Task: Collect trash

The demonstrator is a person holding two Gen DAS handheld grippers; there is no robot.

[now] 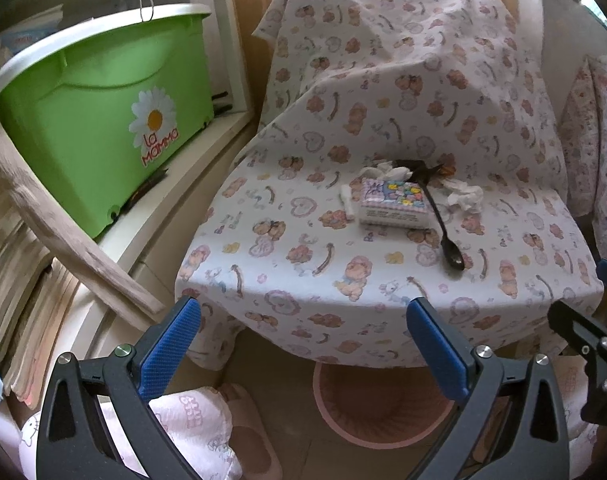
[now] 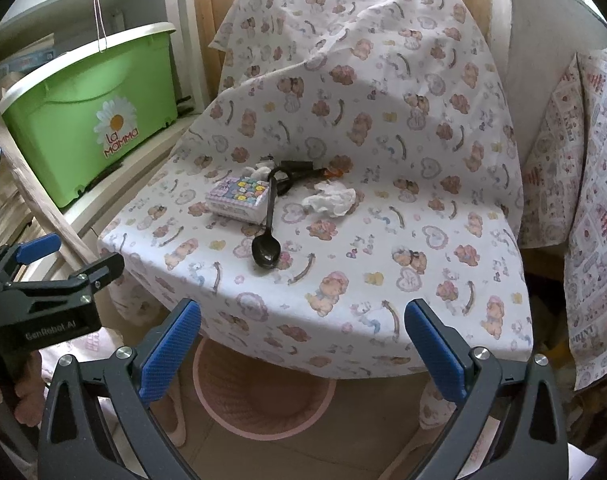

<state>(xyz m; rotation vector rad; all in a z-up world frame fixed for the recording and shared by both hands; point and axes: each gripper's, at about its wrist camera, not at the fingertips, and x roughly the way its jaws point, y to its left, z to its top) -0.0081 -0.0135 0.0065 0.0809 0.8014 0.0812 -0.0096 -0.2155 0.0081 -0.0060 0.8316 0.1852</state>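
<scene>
On a table draped in a teddy-bear cloth (image 1: 383, 280) (image 2: 343, 280) lie a crumpled white tissue (image 1: 465, 198) (image 2: 331, 200), a second tissue wad (image 1: 383, 170) (image 2: 259, 170) behind a small patterned box (image 1: 391, 202) (image 2: 239, 198), a black spoon (image 1: 443, 224) (image 2: 268, 236) and dark items with an orange scrap (image 1: 445, 168) (image 2: 333, 172). A pink bin (image 1: 379, 408) (image 2: 263, 392) stands on the floor under the table's front edge. My left gripper (image 1: 303, 340) and right gripper (image 2: 303, 340) hang open and empty before the table edge, above the bin.
A green "La Mamma" tub (image 1: 103, 120) (image 2: 91, 128) sits on a white shelf at left, with a wooden stick (image 1: 63, 232) leaning in front. Stacked papers (image 1: 19, 280) fill the lower left. Another patterned cloth (image 2: 583, 200) hangs at right. Slippered feet (image 1: 247, 432) show below.
</scene>
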